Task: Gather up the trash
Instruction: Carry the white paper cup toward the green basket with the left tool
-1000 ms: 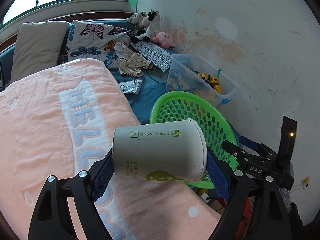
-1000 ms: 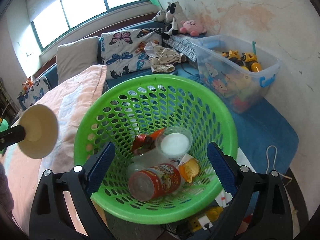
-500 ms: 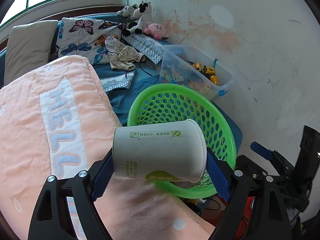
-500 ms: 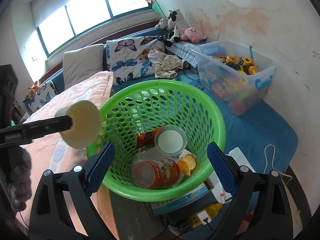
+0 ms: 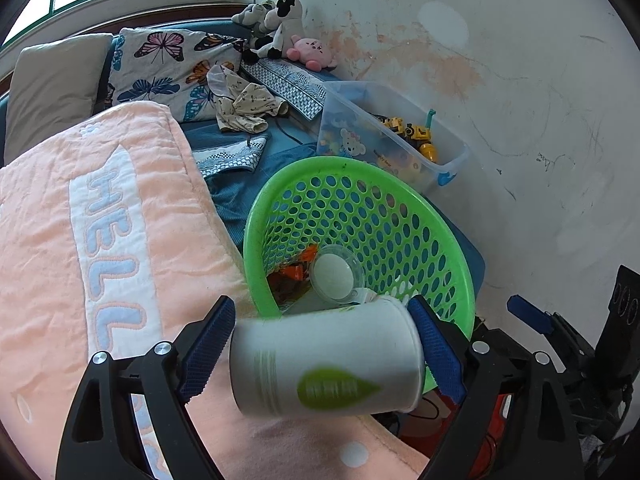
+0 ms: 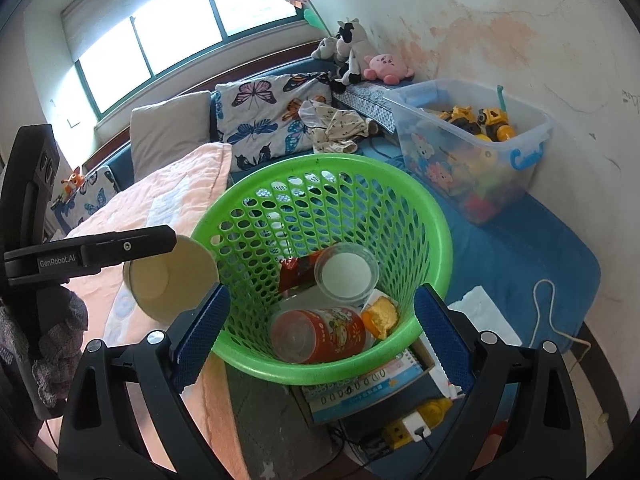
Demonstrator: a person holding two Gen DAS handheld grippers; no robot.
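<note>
A white paper cup [image 5: 326,362] with a green mark lies sideways and blurred between the fingers of my left gripper [image 5: 324,344], which stand wider than the cup, just at the near rim of the green perforated basket [image 5: 448,248]. In the right wrist view the cup [image 6: 170,282] hangs at the basket's left rim [image 6: 240,356], open end toward me. My right gripper [image 6: 320,340] is open around the basket, its fingers on either side. Inside the basket lie a red can [image 6: 320,334], a clear lidded cup [image 6: 346,276], a red wrapper and a piece of food.
A peach blanket [image 5: 100,240] covers the bed on the left. A clear bin of toys [image 6: 472,144] stands against the stained wall. Pillows, clothes and plush toys lie behind. Books and a power strip [image 6: 408,428] sit under the basket.
My left gripper has opened and the cup has slipped lower and rotated, now blurred. The cup has come closer to the basket rim. The basket's inside now shows in the left view.
</note>
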